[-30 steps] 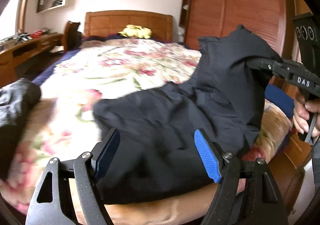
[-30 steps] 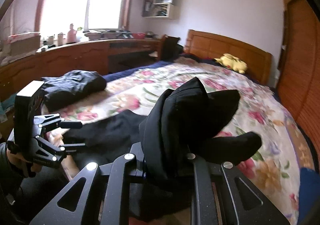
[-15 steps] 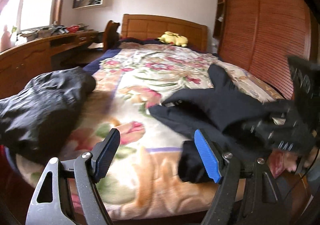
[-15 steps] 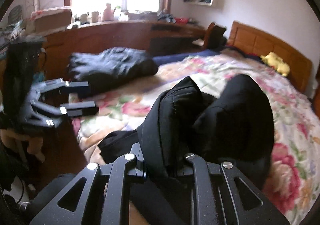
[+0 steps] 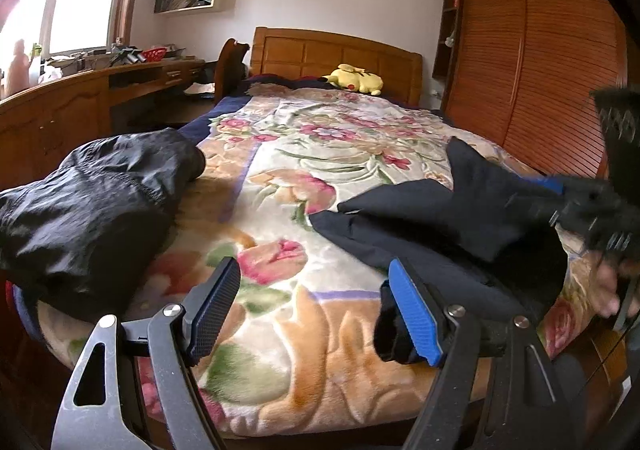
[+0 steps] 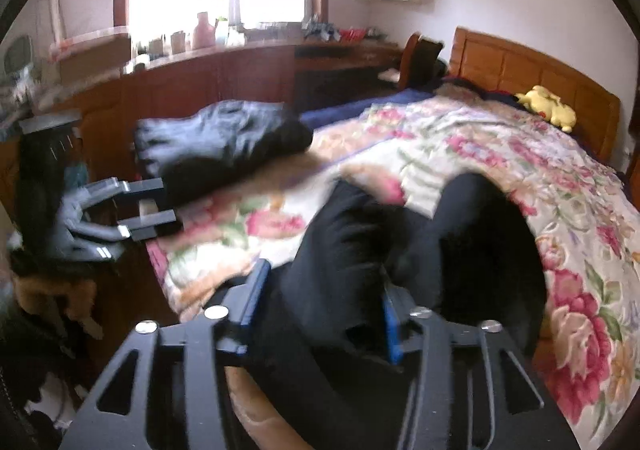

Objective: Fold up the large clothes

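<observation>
The dark garment (image 5: 452,218) lies on the floral bed (image 5: 304,138), bunched at the foot-end corner nearest the wardrobe. The right gripper (image 6: 320,290) sits right over it. Its jaws have just been opening, cloth slack between them and no longer pinched. The left gripper (image 5: 316,302) hangs spread and empty just beside the garment's near hem, so the right is nearer. The garment's long axis seems to run toward the headboard. Its full outline is hidden under folds and blur.

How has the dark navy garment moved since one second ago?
Yes. The dark navy garment has dropped from held-up height onto the floral blanket, below the wooden headboard.
</observation>
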Available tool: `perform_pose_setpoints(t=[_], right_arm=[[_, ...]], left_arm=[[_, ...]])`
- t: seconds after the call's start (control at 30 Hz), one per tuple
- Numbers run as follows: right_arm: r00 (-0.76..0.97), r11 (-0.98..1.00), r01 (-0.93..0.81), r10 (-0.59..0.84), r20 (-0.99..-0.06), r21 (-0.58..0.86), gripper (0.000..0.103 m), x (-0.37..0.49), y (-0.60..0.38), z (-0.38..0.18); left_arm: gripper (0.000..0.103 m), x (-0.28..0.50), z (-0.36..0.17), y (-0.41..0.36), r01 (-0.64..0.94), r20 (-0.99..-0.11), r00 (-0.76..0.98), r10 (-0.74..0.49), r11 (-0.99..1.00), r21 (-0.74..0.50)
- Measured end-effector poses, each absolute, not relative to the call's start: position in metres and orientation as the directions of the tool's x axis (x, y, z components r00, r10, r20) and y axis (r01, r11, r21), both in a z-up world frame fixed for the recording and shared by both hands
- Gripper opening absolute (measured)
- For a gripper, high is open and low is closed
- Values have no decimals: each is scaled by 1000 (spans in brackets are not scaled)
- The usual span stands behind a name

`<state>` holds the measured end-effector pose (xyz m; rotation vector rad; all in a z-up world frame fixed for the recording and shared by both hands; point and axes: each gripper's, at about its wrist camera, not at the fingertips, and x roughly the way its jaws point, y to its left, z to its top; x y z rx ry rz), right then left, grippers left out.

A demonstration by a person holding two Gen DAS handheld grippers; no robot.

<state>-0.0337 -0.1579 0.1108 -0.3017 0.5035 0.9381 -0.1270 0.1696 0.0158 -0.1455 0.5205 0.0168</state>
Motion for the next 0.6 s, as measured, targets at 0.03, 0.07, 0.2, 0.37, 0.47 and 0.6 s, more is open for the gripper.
perform_pose_setpoints(t=[0.03,0.07,0.2,0.37,0.47,0.6], right_arm=[[504,571,-820,695,-513,-31,61,-35,-165,120],[520,581,-813,696,-495,-38,65,-37,-177,123],[573,620,-783,686,-447,-52,65,-32,-213,139],[627,694,-718,611,-482,-54,65,-20,-241,122],[646,726,-687,588,-487,-35,65,-13,-252,116],[677,759,-650,550,-489,-45,65,-3,-253,109]], left_arm=[[78,-126,17,167,-47,-496,868,-25,990,-133],[78,-124,17,165,-40,-493,869,-31,990,-132],[78,-120,23,154,-18,-486,873,-47,991,-130],[78,-117,29,136,21,-476,876,-81,991,-131],[78,-110,34,121,55,-472,875,-110,990,-130],[78,-95,45,93,121,-460,873,-163,985,-120]])
